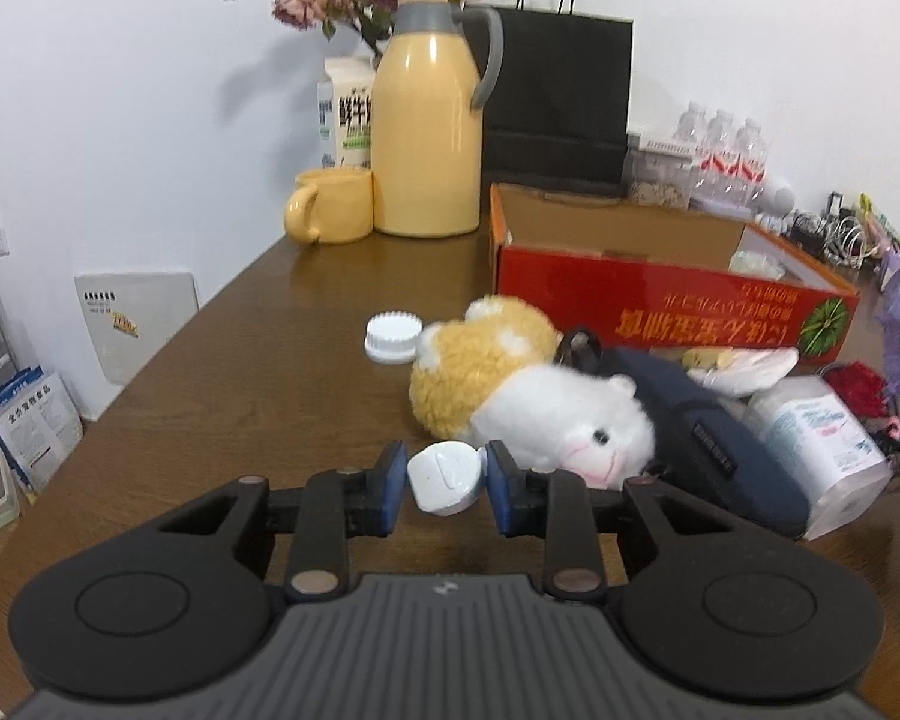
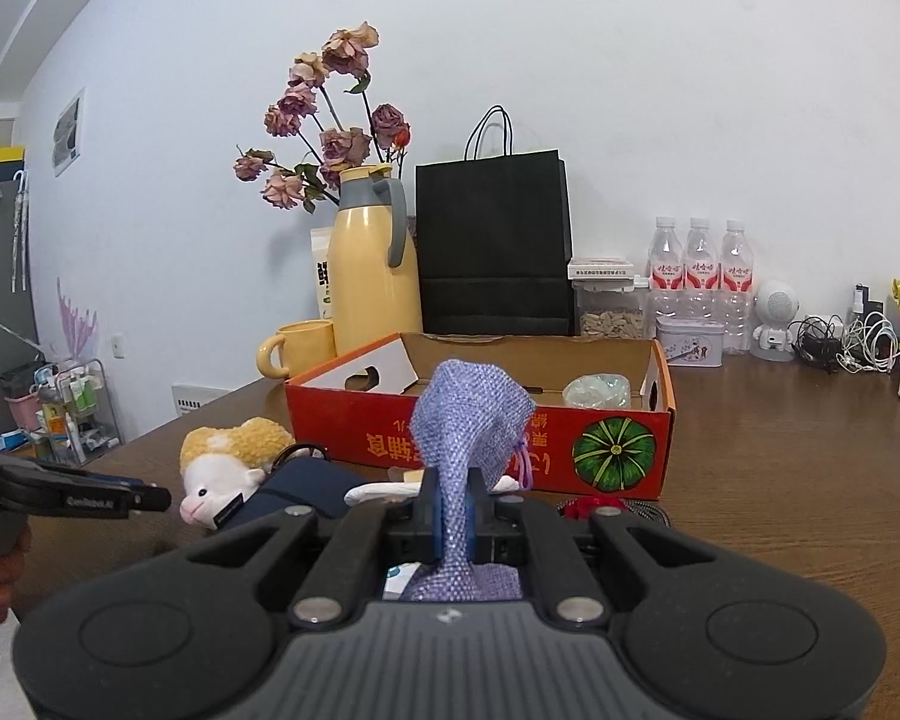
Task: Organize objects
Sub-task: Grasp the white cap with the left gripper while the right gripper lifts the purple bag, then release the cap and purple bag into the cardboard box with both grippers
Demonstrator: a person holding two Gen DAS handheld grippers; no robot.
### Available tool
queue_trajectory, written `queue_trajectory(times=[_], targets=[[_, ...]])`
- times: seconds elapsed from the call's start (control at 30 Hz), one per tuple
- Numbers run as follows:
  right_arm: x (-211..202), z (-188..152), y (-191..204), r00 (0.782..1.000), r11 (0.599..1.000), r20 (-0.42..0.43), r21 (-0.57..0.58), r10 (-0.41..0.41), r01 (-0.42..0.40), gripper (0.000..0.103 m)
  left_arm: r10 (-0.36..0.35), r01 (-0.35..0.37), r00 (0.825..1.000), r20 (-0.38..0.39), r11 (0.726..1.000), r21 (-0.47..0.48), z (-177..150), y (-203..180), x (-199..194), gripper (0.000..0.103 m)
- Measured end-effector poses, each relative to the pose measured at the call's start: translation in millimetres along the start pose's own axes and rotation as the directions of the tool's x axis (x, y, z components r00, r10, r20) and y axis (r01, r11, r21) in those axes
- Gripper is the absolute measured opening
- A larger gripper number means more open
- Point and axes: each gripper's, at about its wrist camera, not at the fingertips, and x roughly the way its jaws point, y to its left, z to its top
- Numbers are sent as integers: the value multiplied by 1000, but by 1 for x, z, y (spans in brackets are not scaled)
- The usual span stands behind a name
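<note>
My left gripper (image 1: 444, 483) is shut on a small white plastic piece (image 1: 444, 477), held just above the brown table in front of a yellow and white plush toy (image 1: 510, 384). My right gripper (image 2: 453, 516) is shut on a purple mesh pouch (image 2: 471, 414) and holds it up in front of the red cardboard box (image 2: 480, 438). The box (image 1: 660, 300) is open on top, with a pale wrapped item (image 2: 597, 391) inside. The left gripper also shows at the left of the right wrist view (image 2: 90, 495).
A white cap (image 1: 393, 337), a dark blue bag (image 1: 702, 426), a tissue pack (image 1: 816, 438) and a red item (image 2: 594, 504) lie by the plush toy. A yellow jug (image 1: 429, 126), yellow mug (image 1: 330, 207), black paper bag (image 2: 492, 246) and water bottles (image 2: 699, 270) stand at the back.
</note>
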Motion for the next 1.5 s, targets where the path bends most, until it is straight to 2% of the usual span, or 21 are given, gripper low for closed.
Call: queue_trajectory(times=[0.23,0.43,0.6,0.77,1.03,1.17,1.37,1.5], targets=[[4,9,0,1000,1000,20,-12,-6,6,6,-48,47,995,92,999,16,27,-16,-12,29],[19,30,1,998,999,62,-49,-12,15,6,-100,92,980,174,994,54,64,-42,-6,29],[42,57,-1,995,997,99,-70,-19,26,6,-130,119,967,221,991,61,94,-62,7,29],[78,81,-5,995,996,92,-79,-27,34,6,-150,137,953,264,988,67,123,-83,23,29],[152,108,-8,996,994,70,-93,-51,58,6,-128,131,959,254,991,5,157,-102,78,29],[186,110,-11,997,994,52,-90,-65,70,6,-106,114,972,209,993,-27,164,-104,113,29],[231,95,-24,995,994,-42,-77,-87,84,6,-74,76,992,105,997,-13,158,-106,162,29],[246,86,-31,989,994,-117,-63,-92,85,6,-71,71,995,69,997,1,153,-105,173,29]])
